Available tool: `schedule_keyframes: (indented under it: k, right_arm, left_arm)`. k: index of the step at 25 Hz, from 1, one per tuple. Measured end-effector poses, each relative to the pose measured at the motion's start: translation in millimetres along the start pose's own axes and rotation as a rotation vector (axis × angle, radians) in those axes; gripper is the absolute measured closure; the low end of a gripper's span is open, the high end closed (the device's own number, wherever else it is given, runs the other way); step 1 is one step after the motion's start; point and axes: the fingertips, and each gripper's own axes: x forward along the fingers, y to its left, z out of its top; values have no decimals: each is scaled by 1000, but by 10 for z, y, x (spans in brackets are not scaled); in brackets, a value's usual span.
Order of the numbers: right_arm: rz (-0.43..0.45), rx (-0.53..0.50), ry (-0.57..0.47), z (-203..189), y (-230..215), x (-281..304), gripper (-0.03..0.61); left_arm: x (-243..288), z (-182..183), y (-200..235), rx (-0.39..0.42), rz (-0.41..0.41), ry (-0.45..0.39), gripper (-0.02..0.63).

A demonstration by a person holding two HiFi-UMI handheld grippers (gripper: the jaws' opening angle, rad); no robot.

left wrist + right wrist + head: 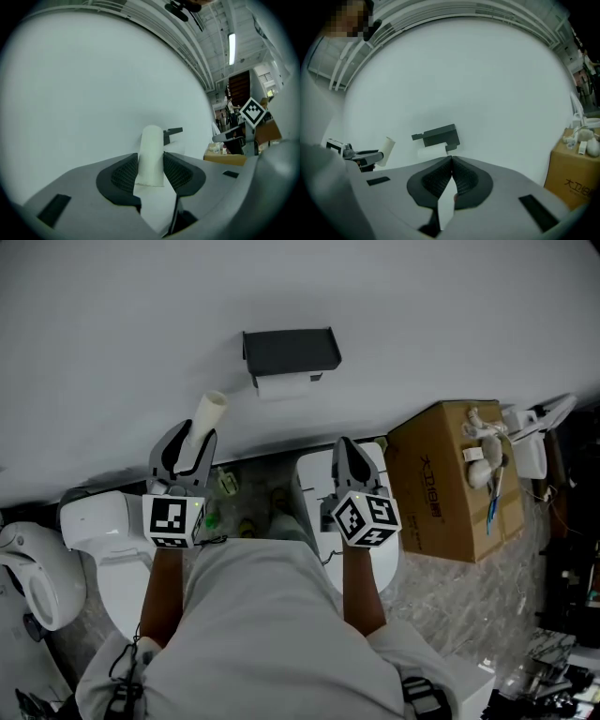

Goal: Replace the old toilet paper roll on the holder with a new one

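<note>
Left gripper [192, 442] clamped on a white tube [210, 412], pads on its lower end, long axis sticking up out of the jaws and tilted toward the wall. Right gripper [345, 448] fully closed, nothing in it. Holder [291, 351] is on the wall ahead, between the two grippers, with what looks like a white roll [284, 386] under it, axis level along the wall. Right gripper looks nearer

A plain white wall [394, 296] fills the upper part of the scene. Below it, a white toilet [94, 518] stands at the left and a brown cardboard box [439, 491] at the right, on a speckled grey floor [455, 607]. A strip light [232, 48] glows overhead.
</note>
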Motion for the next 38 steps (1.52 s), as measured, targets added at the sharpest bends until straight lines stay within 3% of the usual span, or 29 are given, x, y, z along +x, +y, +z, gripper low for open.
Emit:
schedule_keyframes:
  k: [8,15,38]
  right_arm:
    - [-25,-141,-15,83,10,-21,574]
    - [-36,-113,-61,163,-30,-12,574]
    - [-41,-113,-76,224,-109,113,574]
  left_arm:
    - [2,42,106,-131,24,-64,422]
    - [5,70,167,-123,39,-79,422]
    - [112,126,244,-145,44,-87,422]
